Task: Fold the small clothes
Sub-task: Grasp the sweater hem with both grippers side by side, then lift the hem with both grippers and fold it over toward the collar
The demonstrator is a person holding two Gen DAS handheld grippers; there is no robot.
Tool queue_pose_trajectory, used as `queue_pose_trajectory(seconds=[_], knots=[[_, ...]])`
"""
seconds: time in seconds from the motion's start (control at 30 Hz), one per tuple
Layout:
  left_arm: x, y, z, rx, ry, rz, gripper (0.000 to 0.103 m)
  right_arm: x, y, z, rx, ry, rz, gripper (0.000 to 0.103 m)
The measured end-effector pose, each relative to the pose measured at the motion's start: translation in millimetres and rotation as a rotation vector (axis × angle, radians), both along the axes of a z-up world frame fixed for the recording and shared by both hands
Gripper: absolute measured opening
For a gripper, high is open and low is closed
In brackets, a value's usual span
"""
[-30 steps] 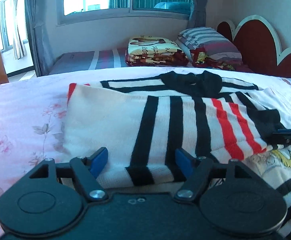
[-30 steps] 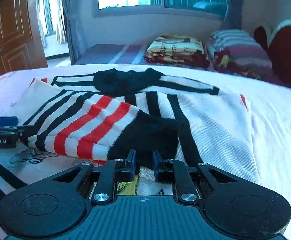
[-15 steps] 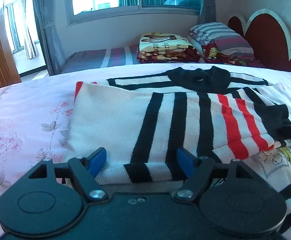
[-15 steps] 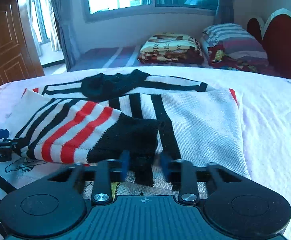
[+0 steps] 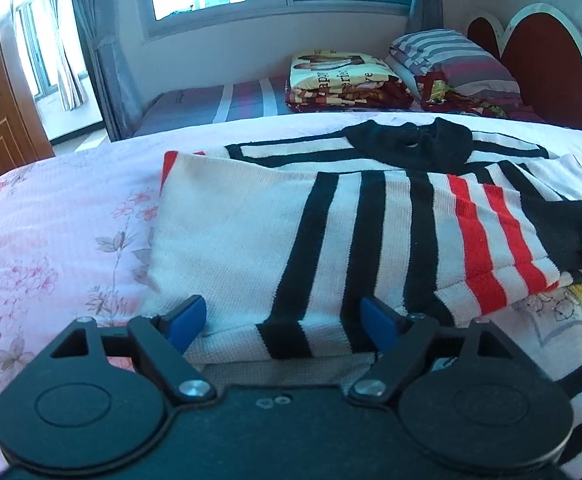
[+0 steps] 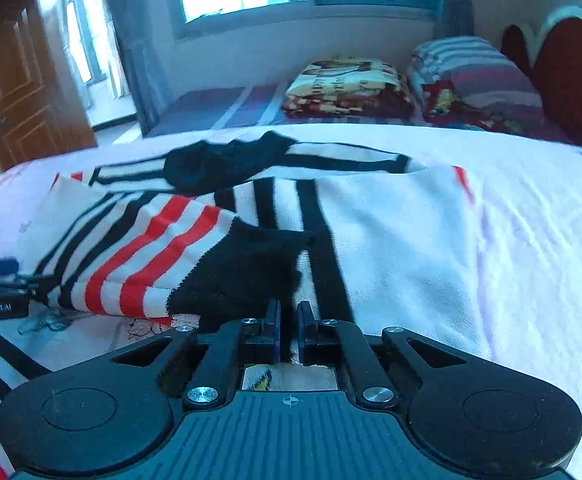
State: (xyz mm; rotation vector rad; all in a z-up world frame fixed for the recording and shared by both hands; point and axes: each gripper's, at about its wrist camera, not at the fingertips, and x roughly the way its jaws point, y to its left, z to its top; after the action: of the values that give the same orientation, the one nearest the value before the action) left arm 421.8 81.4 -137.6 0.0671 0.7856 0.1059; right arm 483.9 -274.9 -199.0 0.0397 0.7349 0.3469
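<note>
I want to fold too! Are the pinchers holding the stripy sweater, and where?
The right gripper has just closed on the sweater at its near edge, beside the black cuff. The left gripper is open, holding nothing.

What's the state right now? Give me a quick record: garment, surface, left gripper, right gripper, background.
garment: striped sweater, white with black and red bands, lying flat with a sleeve folded across the body
surface: bed with pink floral sheet
left gripper: jaws wide, just been opening, sweater hem between them, pads not pressing
right gripper: jaws just closed nearly together at the black cuff; a pinch on fabric is unclear
background: folded blanket, striped pillow, window
</note>
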Motion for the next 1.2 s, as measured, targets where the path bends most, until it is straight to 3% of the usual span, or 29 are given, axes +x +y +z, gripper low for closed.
queue_pose_trajectory(seconds=[0.03, 0.1, 0.13, 0.17, 0.23, 0.33, 0.4, 0.47, 0.6, 0.67, 0.73, 0.77, 0.83, 1.03, 1.2], knots=[[-6, -1, 6, 0.01, -0.008, -0.004, 0.084, -7, -7, 4, 0.02, -0.006, -0.009, 0.006], [-27, -3, 15, 0.02, -0.06, -0.047, 0.095, -27, -22, 10, 0.049, -0.007, -0.02, 0.006], [-40, -2, 18, 0.013, -0.071, -0.06, 0.095, -40, -30, 12, 0.054, -0.001, -0.027, 0.013], [-55, 0, 20, 0.002, -0.076, -0.066, 0.095, -55, -37, 13, 0.054, 0.006, -0.035, 0.038], [-88, 9, 23, -0.027, -0.076, -0.058, 0.095, -89, -52, 15, 0.043, 0.001, -0.05, 0.068], [-141, 30, 24, -0.089, -0.044, -0.043, 0.093, -143, -73, 15, 0.021, 0.03, -0.05, 0.068], [-174, 46, 21, -0.148, -0.003, -0.051, 0.079, -178, -88, 16, 0.029, 0.062, -0.091, 0.068], [-204, 59, 17, -0.199, 0.05, -0.064, 0.069, -207, -105, 18, 0.117, 0.114, -0.151, 0.068], [-246, 80, 14, -0.322, 0.106, -0.091, 0.061, -254, -137, 14, 0.31, 0.212, -0.287, 0.067], [-258, 93, 10, -0.451, 0.133, -0.083, 0.061, -270, -149, 11, 0.437, 0.254, -0.32, 0.067], [-264, 106, 2, -0.657, 0.157, -0.076, 0.061, -283, -154, 2, 0.565, 0.298, -0.334, 0.066], [-265, 113, -3, -0.765, 0.173, -0.065, 0.061, -289, -154, -2, 0.582, 0.32, -0.35, 0.059], [-268, 118, -12, -0.895, 0.188, -0.061, 0.061, -297, -148, -7, 0.617, 0.346, -0.329, 0.052], [-264, 120, -29, -0.978, 0.14, -0.05, 0.057, -300, -137, -10, 0.646, 0.34, -0.304, 0.049], [-247, 133, -40, -1.091, 0.162, -0.003, 0.05, -278, -146, -21, 0.718, 0.367, -0.323, 0.048]])
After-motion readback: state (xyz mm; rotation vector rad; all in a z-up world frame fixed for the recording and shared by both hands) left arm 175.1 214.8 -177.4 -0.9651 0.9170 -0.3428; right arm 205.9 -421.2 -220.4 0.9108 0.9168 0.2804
